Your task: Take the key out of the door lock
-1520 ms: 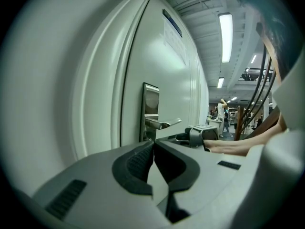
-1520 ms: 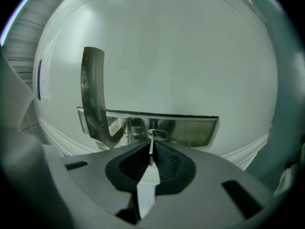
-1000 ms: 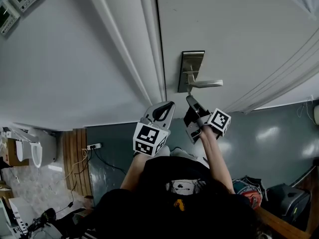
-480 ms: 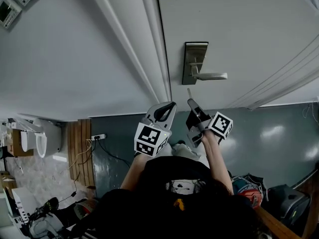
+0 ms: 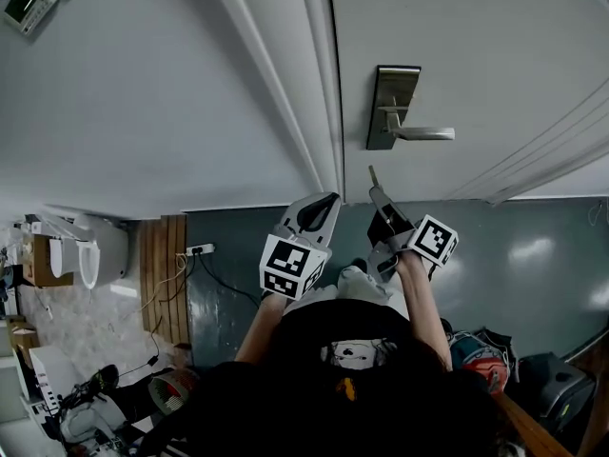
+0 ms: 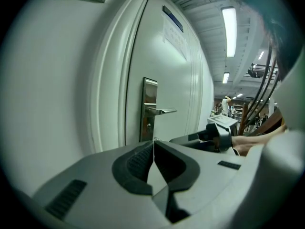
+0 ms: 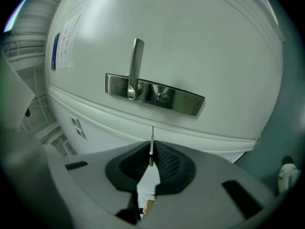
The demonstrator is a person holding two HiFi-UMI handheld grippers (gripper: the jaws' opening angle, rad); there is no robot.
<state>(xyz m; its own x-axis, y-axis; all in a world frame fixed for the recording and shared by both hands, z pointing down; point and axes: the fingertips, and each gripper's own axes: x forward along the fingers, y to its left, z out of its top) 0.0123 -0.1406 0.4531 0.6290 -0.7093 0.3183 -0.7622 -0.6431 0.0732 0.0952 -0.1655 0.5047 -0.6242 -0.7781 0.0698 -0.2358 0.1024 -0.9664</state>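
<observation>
Compared with one second ago, the key no longer meets the lock plate; it now stands clear below the plate, centre-right of the head view; judged from this, extraction is complete. The right gripper is pinched narrow on the key; the thin blade projects past the jaw tips, toward the keyhole at upper centre of the right gripper view. The left gripper, lower centre, has its jaws together and empty.

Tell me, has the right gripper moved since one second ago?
Yes. The right gripper, shut on the key, has drawn back from the lock plate toward the person; a gap now separates them.
</observation>
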